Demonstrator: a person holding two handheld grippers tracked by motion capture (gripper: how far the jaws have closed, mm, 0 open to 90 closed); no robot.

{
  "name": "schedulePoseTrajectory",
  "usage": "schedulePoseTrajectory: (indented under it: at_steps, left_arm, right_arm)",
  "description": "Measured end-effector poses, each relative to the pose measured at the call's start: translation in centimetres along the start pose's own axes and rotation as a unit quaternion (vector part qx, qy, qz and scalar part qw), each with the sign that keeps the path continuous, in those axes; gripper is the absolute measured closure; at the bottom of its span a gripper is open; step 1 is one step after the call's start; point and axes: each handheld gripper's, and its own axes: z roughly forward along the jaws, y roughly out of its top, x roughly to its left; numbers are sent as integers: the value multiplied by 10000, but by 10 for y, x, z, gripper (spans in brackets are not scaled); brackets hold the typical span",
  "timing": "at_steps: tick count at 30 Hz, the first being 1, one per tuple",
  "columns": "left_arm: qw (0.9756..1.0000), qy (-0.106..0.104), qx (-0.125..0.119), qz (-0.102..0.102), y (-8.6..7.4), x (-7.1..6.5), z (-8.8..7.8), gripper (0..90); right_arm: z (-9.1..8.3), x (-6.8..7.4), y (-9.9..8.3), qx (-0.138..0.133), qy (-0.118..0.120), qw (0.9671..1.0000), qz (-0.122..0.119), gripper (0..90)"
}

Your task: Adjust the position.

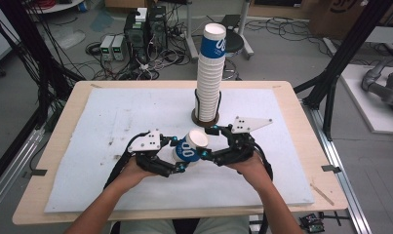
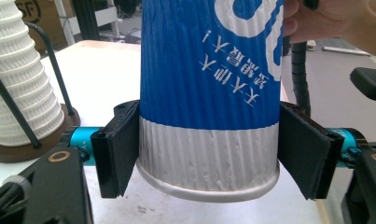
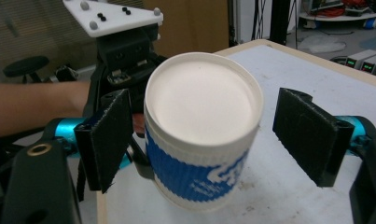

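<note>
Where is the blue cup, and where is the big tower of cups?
blue cup [image 2: 209,70], left gripper view, on its blue ribbed side.
tower of cups [image 1: 208,83], high view, on the white stacked middle.

My forearms come in from the near edge, hands drawn close together. My left tool [image 1: 177,155] points right, its jaws pressed against both sides of the cup [image 1: 188,146]. My right tool [image 1: 211,143] faces it from the opposite side, jaws spread wide, neither pad touching the cup's rim end.
</note>
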Motion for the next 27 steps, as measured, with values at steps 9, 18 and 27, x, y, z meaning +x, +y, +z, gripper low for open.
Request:
schedulePoseTrajectory:
  at_steps: [9,18,27]
  left_arm:
    - [9994,-70,337,49,11,1,-12,268]
    - [9968,-44,785,163,21,3,-18,267]
    - [9915,-109,1256,329,26,1,-13,267]
  right_arm:
    - [-11,0,-2,214,119,9994,-241,206]
    - [-17,4,7,762,112,9929,-904,205]
    - [-10,5,35,1345,287,9790,-1507,202]
